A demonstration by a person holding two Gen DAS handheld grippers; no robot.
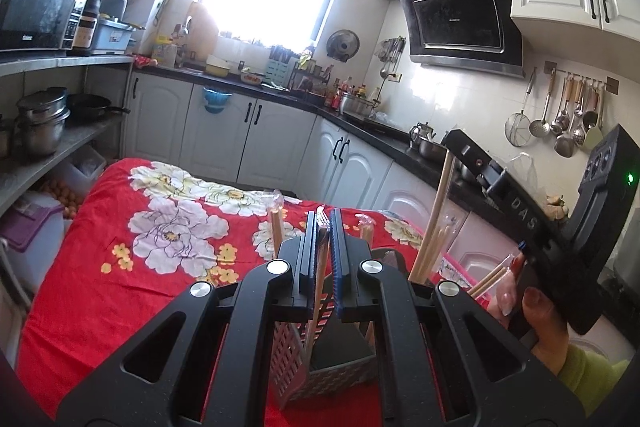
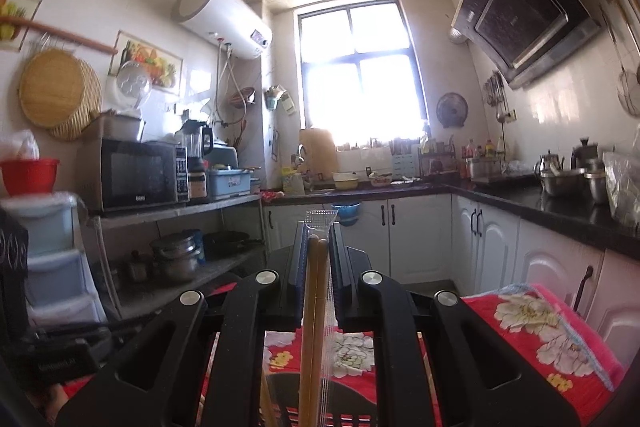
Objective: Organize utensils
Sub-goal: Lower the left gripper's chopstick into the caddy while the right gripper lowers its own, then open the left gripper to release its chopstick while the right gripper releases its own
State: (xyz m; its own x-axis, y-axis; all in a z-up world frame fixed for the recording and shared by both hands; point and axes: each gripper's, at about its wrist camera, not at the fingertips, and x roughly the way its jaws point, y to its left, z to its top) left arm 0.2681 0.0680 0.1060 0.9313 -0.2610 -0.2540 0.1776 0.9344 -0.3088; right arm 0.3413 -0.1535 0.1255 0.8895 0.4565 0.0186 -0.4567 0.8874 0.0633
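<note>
My left gripper (image 1: 323,218) is shut on a thin fork (image 1: 319,291) with a pale handle, tines up. It hangs over a grey perforated utensil holder (image 1: 292,355) standing on the red floral cloth (image 1: 120,267). Wrapped chopsticks (image 1: 276,227) stand in the holder. My right gripper (image 2: 318,227) is shut on a pair of wooden chopsticks (image 2: 314,307) in a clear wrapper, held upright above the dark holder (image 2: 320,403). In the left wrist view the right gripper (image 1: 454,147) sits to the right, with its chopsticks (image 1: 434,219) reaching down to the holder.
A hand in a green sleeve (image 1: 540,311) holds the right gripper. A black counter (image 1: 380,135) over white cabinets wraps the back and right. A shelf with pots (image 1: 40,123) and a microwave (image 2: 136,175) lines the left side.
</note>
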